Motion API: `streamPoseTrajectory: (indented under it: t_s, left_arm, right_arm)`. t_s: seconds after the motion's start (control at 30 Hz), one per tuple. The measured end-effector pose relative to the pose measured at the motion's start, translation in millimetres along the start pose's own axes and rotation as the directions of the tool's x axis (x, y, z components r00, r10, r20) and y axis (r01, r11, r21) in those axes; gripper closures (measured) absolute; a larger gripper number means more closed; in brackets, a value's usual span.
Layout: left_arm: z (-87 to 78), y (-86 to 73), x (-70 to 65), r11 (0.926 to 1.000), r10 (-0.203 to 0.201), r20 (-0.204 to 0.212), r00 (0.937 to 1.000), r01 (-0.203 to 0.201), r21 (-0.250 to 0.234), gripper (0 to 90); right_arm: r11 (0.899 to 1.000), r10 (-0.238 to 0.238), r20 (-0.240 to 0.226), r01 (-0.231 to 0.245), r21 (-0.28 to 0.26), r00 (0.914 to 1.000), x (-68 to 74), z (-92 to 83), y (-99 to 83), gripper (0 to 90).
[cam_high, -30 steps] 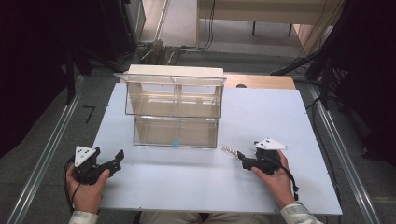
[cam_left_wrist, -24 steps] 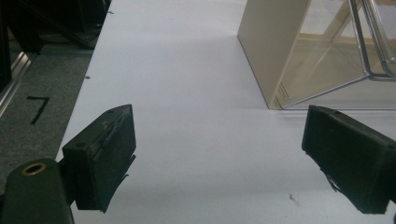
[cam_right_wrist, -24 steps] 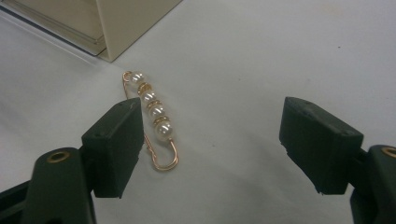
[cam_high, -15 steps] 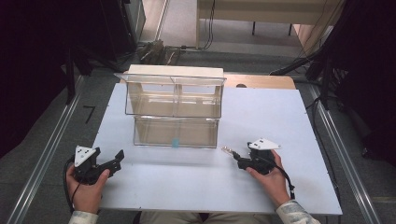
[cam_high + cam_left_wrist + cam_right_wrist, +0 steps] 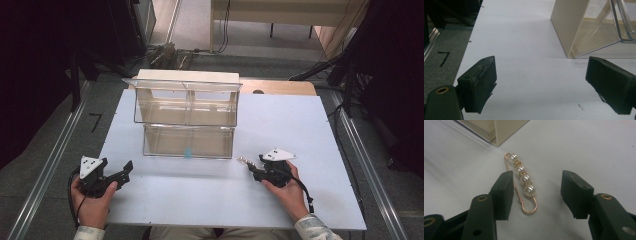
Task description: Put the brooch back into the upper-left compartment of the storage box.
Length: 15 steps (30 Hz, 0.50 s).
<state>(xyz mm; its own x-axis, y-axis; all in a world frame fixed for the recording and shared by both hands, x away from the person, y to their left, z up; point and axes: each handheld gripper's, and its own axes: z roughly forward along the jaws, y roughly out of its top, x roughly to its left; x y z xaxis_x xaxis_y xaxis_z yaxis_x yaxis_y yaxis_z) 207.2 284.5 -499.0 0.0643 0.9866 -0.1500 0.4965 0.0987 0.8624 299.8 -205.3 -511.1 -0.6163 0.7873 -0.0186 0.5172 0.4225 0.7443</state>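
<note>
Both hand-held tools are matte black. The left gripper (image 5: 125,171) carries a grey three-cornered plate on top, as does the right gripper (image 5: 250,167); a black cable trails from each. Their jaws are blocky black pads on arms with brass-ringed screw holes. The person's sleeve cuffs are pale and finely patterned.

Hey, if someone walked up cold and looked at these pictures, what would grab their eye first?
Probably the gold pin strung with pearls, lying flat on the white table between the fingers of the right gripper, which have just been closing around it without touching it yet. Next, the clear two-tier plastic organizer standing mid-table, just beyond the pin. The left gripper rests open at the table's near left.
</note>
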Motion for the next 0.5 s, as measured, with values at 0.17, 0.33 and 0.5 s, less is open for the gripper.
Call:
streamPoseTrajectory:
  t_s: [0.17,0.33,0.5]
  left_arm:
    - [0.0,0.0,0.0,1.0,0.0,0.001,1.0,0.0,0.0,10.4]
    - [0.1,0.0,-0.1,1.0,0.0,0.003,1.0,0.0,0.0,10.4]
    - [-0.1,0.0,-0.3,1.0,0.001,0.006,1.0,-0.001,0.001,10.4]
  right_arm:
    - [1.0,-0.01,-0.016,0.01,0.014,0.9998,0.7,1.1,0.4,49.8]
    - [0.999,-0.053,-0.023,0.053,0.013,0.9984,4.5,0.9,-0.1,60.8]
    - [0.998,-0.064,-0.036,0.064,0.012,0.9973,6.3,0.6,-0.6,66.5]
